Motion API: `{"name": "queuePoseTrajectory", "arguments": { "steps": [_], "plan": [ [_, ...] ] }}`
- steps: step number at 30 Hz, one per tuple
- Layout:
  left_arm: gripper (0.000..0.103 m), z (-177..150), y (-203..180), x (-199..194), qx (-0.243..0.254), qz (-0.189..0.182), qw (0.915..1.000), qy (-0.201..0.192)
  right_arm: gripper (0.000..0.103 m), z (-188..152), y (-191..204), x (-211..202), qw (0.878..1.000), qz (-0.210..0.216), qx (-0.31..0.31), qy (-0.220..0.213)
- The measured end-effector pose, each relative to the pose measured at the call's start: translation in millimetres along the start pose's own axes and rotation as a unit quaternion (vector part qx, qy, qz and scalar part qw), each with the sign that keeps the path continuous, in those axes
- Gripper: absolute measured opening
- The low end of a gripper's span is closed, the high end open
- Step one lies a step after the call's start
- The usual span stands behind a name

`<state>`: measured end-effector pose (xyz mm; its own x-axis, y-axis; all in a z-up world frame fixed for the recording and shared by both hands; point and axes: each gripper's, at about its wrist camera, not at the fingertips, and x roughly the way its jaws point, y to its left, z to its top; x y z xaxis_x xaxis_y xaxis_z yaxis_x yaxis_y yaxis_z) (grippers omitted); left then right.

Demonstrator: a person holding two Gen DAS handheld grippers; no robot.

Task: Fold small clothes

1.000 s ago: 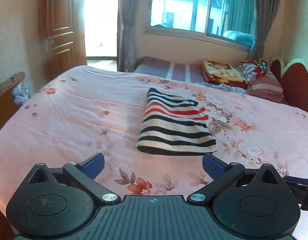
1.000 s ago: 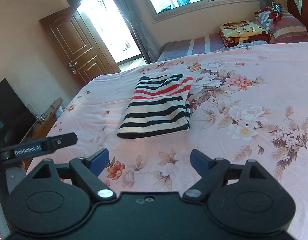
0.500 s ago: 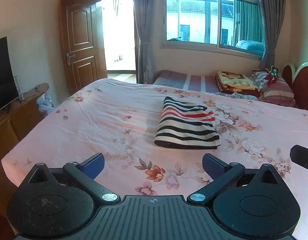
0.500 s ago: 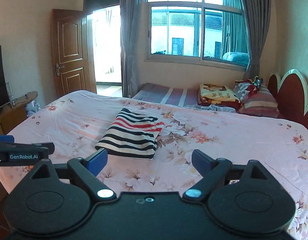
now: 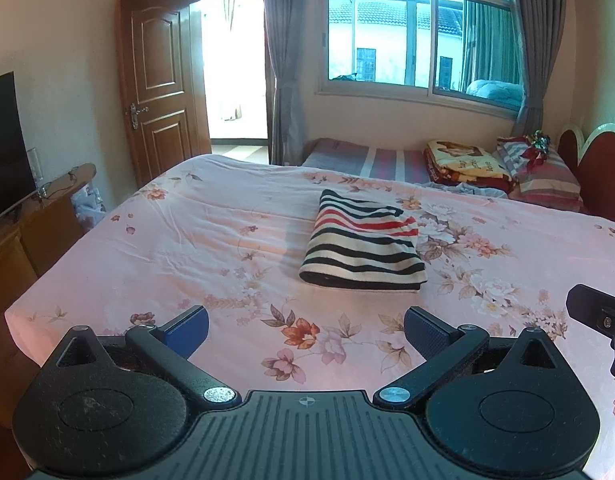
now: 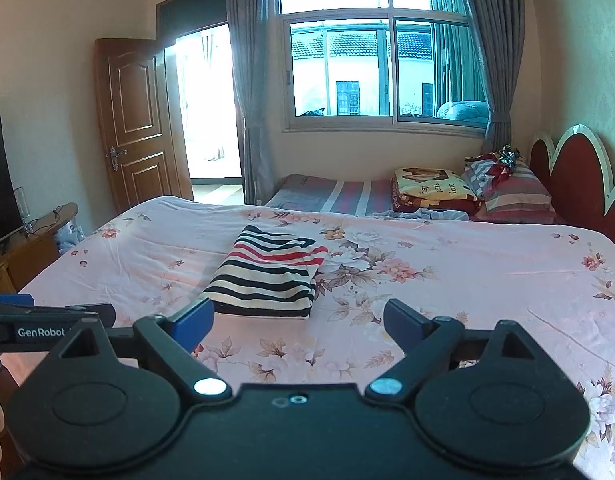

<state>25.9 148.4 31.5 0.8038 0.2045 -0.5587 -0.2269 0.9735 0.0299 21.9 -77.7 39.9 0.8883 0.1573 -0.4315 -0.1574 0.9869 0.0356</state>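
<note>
Folded striped garment [image 5: 363,242] on floral pink bedspread [image 5: 187,248], window [image 6: 387,72] behind, both grippers' fingers spread, empty

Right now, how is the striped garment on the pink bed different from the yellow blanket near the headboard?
The striped garment shows black, cream and red stripes; the yellow blanket bears a printed picture and words.

The striped garment lies alone in the middle of the floral bedspread, while the yellow blanket sits at the far side, against a striped pillow.

The striped garment looks flatter; the yellow blanket looks thicker.

Both are folded into neat rectangles, and neither tool touches them.
</note>
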Motion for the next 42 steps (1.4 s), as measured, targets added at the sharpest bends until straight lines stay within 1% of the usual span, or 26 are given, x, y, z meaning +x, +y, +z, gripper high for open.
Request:
{"name": "queuePoseTrajectory", "arguments": {
  "steps": [14, 25, 42],
  "plan": [
    [0.103, 1.0, -2.4, -5.3, 0.000, -0.001, 1.0000, 0.001, 0.092, -0.5, 0.0, -0.5, 1.000, -0.001, -0.003, 0.000],
    [0.103, 5.2, -2.0, -8.7, 0.004, -0.002, 1.0000, -0.004, 0.092, -0.7, -5.3, 3.9, 1.000, -0.016, -0.007, 0.006],
    [0.103, 7.7, -2.7, -7.1, 0.012, -0.004, 0.9999, -0.002, 0.092, 1.1, -11.1, 11.9, 1.000, -0.017, -0.002, 0.008]
  ]
}}
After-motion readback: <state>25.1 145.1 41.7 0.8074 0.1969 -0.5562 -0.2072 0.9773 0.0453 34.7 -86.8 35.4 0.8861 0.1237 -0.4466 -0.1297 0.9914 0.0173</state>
